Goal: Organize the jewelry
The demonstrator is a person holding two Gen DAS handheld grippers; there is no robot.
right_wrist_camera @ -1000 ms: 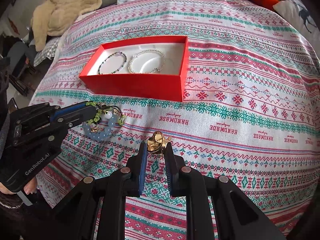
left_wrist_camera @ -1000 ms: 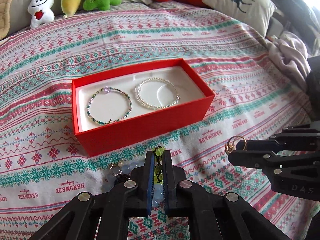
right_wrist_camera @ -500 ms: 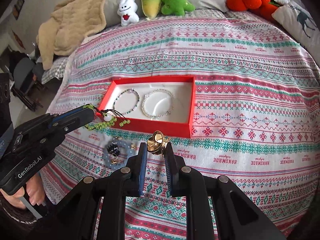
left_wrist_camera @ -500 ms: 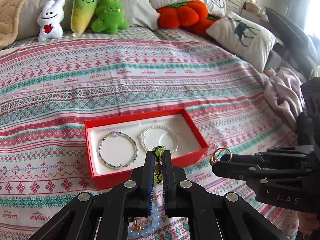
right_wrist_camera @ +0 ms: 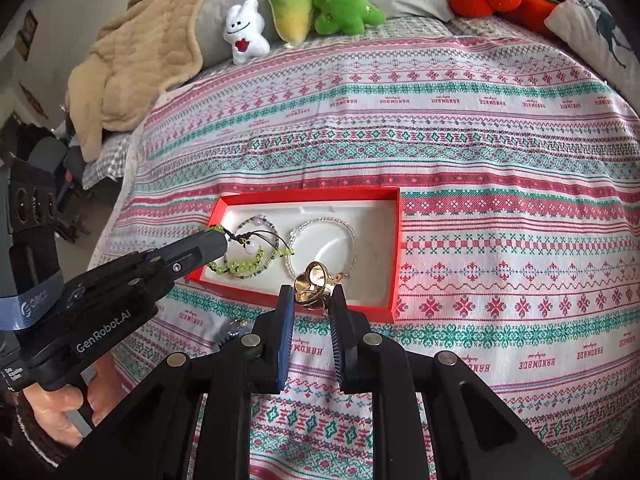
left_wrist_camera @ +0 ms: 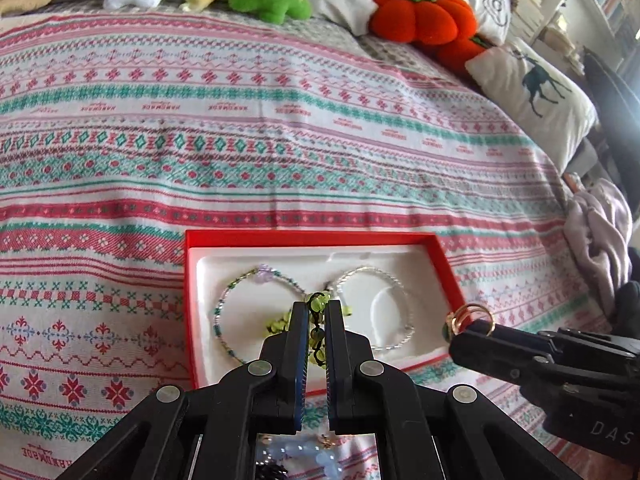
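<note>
The left gripper (left_wrist_camera: 316,312) is pinching a green bracelet (right_wrist_camera: 244,261) and the right gripper (right_wrist_camera: 313,300) is clamping gold rings (right_wrist_camera: 314,284), both hanging over the red box (right_wrist_camera: 394,256), probably for dropping in.

Bedroom (bedspread (right_wrist_camera: 460,128), plush toys (right_wrist_camera: 296,8))

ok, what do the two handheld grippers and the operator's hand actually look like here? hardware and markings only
Both are black, angular linkage frames with silver pivot pins. The left gripper reads "GenRobot.AI" in white and has a blue strap printed "ORICO". The right gripper has blue ribbed pads inside its fingers and shows "DAS" on its side in the left wrist view. The left hand is bare, with a dark knit cuff. No cables visible.
</note>
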